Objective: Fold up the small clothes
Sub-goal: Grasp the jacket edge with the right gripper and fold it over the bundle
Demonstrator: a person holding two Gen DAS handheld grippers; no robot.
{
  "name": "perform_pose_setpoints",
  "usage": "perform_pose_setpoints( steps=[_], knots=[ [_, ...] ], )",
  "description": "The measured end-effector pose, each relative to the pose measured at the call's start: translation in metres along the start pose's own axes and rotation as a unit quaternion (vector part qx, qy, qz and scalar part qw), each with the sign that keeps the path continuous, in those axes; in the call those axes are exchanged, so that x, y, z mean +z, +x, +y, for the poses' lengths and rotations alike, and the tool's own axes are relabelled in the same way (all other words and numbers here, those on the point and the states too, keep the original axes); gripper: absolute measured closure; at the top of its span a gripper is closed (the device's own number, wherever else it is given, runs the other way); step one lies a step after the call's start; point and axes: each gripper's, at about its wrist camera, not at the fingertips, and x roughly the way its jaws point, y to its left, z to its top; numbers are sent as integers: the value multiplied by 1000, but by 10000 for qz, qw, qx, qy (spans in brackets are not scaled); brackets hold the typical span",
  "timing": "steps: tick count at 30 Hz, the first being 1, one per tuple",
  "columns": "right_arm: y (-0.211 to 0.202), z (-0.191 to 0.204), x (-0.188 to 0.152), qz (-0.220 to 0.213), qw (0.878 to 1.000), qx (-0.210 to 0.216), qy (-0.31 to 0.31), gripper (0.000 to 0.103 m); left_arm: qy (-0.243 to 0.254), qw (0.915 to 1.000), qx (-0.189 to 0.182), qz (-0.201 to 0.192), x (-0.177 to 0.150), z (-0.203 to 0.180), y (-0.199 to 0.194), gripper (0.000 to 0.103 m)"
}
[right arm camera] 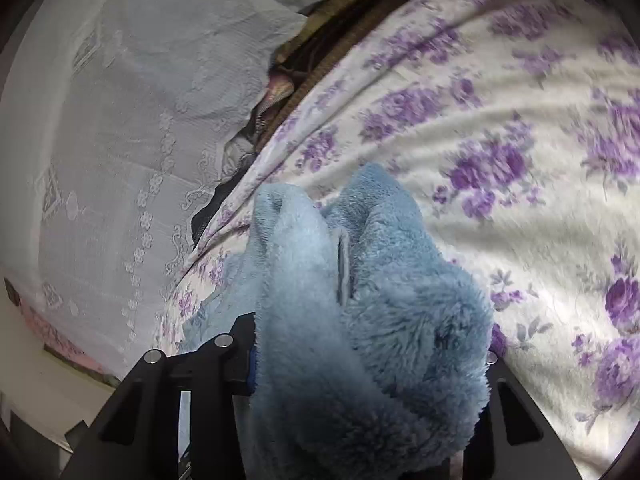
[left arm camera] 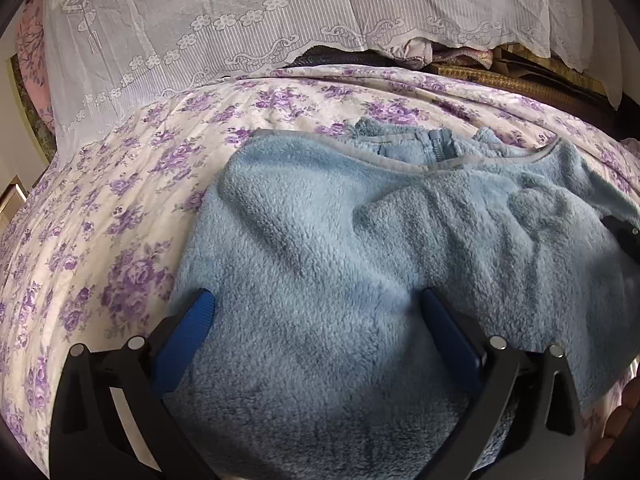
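Observation:
A small light-blue fleece garment [left arm camera: 360, 248] with grey trim and a short zip [left arm camera: 440, 148] lies on a bedspread printed with purple flowers [left arm camera: 120, 208]. My left gripper [left arm camera: 316, 300] is open, its blue fingers [left arm camera: 188, 332] spread over the near part of the fleece. My right gripper [right arm camera: 368, 344] is shut on a bunched fold of the same fleece [right arm camera: 360, 300] and holds it above the bedspread [right arm camera: 500, 120]; its fingertips are buried in the pile. Part of the right gripper shows at the right edge of the left wrist view [left arm camera: 626, 236].
White lace cloth [left arm camera: 240, 20] covers pillows at the head of the bed and shows in the right wrist view [right arm camera: 120, 120]. Dark woven items [left arm camera: 500, 76] lie between the lace and the bedspread. The bed's left edge drops to a pale floor [left arm camera: 16, 152].

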Motion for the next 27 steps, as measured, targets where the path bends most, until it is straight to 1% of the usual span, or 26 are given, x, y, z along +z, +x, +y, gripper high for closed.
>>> perform_pose_setpoints(
  steps=[4, 7, 9, 11, 12, 13, 14, 15, 16, 18, 20, 23, 27],
  knots=[
    [-1, 18, 5, -32, 9988, 25, -498, 59, 34, 9999, -122, 11, -4, 9, -11, 4],
    [-3, 24, 6, -40, 9967, 15, -806, 59, 240, 9996, -99, -75, -8, 18, -26, 4],
    [-3, 26, 7, -35, 9963, -7, -857, 59, 545, 9980, 196, -238, -13, 29, -36, 4],
    [-3, 27, 8, -22, 9962, -23, -866, 59, 735, 9949, 562, -396, -18, 41, -41, 4],
    [-4, 29, 8, -13, 9962, -26, -873, 59, 779, 9928, 782, -467, -21, 53, -41, 4],
    [-6, 30, 7, -13, 9960, -17, -889, 60, 735, 9928, 820, -468, -21, 61, -40, 4],
    [-7, 35, 7, -36, 9954, -3, -954, 60, 621, 9939, 801, -427, -20, 71, -38, 4],
    [-9, 39, 6, -62, 9946, 2, -1037, 60, 371, 9964, 701, -292, -18, 83, -31, 4],
    [-9, 46, 5, -98, 9934, 0, -1139, 60, 120, 9984, 541, -120, -14, 92, -24, 4],
    [-13, 60, 1, -156, 9905, 33, -1368, 60, -195, 9995, 234, 108, -7, 103, -11, 4],
    [-15, 72, -2, -172, 9883, 36, -1513, 60, -192, 9995, 242, 103, -4, 104, -5, 4],
    [-16, 88, -8, -202, 9850, 22, -1715, 61, -60, 9994, 316, 114, -1, 98, 3, 4],
    [-14, 105, -14, -172, 9833, 14, -1811, 62, -90, 9995, 241, 165, 0, 99, 7, 4]
  ],
)
